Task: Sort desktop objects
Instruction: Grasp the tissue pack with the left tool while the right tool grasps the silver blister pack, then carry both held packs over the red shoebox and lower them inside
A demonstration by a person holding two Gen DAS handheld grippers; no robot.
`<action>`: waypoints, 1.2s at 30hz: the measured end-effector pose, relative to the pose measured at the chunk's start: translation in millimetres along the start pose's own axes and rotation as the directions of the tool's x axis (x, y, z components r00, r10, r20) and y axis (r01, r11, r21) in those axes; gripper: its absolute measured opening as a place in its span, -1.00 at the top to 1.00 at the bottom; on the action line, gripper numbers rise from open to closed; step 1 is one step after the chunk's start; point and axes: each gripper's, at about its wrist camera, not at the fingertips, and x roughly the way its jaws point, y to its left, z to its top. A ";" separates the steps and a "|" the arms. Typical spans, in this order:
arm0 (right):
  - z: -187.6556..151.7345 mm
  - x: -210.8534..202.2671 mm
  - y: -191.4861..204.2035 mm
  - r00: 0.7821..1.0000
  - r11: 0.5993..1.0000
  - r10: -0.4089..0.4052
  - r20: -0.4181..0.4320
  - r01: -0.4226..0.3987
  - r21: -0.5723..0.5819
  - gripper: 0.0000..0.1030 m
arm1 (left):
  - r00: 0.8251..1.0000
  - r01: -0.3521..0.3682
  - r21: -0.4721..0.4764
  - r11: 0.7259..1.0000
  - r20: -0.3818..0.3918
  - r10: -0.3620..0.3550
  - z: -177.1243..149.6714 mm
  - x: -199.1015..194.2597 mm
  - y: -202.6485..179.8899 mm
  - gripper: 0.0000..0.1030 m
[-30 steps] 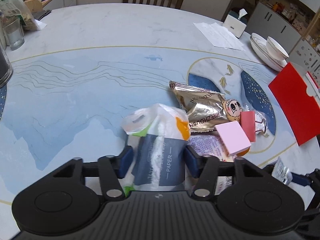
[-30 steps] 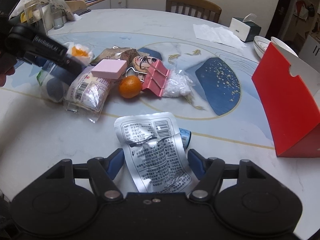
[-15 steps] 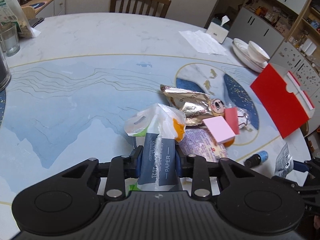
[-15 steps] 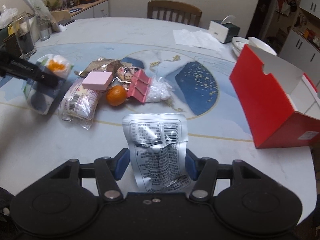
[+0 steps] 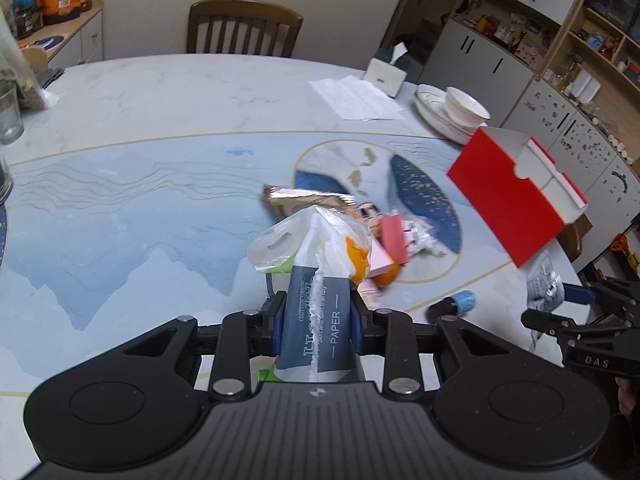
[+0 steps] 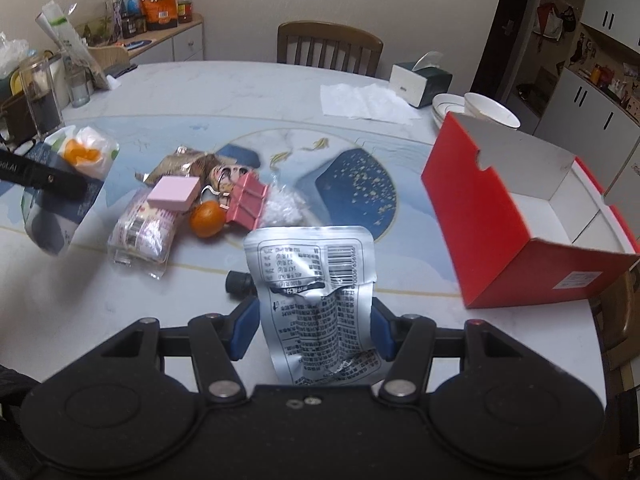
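Crinkled silver pouch [image 6: 316, 300] – pinched flat by right gripper [image 6: 314, 326].

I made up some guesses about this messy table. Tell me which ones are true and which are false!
1. The left gripper is pinching a tissue pack. True.
2. The right gripper holds an orange. False: it holds a silver pouch; the orange lies on the table.
3. The red box is open. True.
4. The pink block sits inside the red box. False: it rests on the pile of things.
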 end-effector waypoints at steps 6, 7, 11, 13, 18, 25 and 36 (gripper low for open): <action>8.8 -8.0 -27.2 0.999 0.999 0.040 0.023 -0.040 -0.002 -0.10 | 1.000 -0.007 0.020 1.000 0.026 0.006 8.7 -3.4 -35.9 0.44; 10.9 -9.3 -33.0 0.999 0.999 0.048 0.027 -0.048 -0.003 -0.10 | 1.000 -0.008 0.024 1.000 0.028 0.008 10.8 -2.1 -43.5 0.44; 20.6 -14.9 -61.0 0.995 0.997 0.083 0.045 -0.083 -0.004 -0.10 | 0.999 -0.007 0.035 0.999 0.042 0.006 20.1 5.9 -76.3 0.44; 26.7 -17.3 -78.2 0.993 0.995 0.104 0.058 -0.104 -0.009 -0.10 | 0.999 -0.006 0.042 0.999 0.050 0.004 25.0 10.9 -94.0 0.44; 42.7 -16.1 -123.1 0.988 0.992 0.128 0.086 -0.128 -0.009 -0.10 | 0.997 -0.002 0.068 0.998 0.071 -0.002 39.3 24.5 -136.6 0.44; 55.7 -14.2 -177.4 0.983 0.989 0.145 0.109 -0.144 -0.010 -0.10 | 0.995 0.017 0.101 0.995 0.093 -0.026 64.6 47.8 -191.7 0.44; 67.2 -3.6 -248.3 0.985 0.991 0.130 0.115 -0.132 0.014 -0.10 | 0.993 0.067 0.189 0.980 0.078 -0.083 98.4 84.2 -270.5 0.44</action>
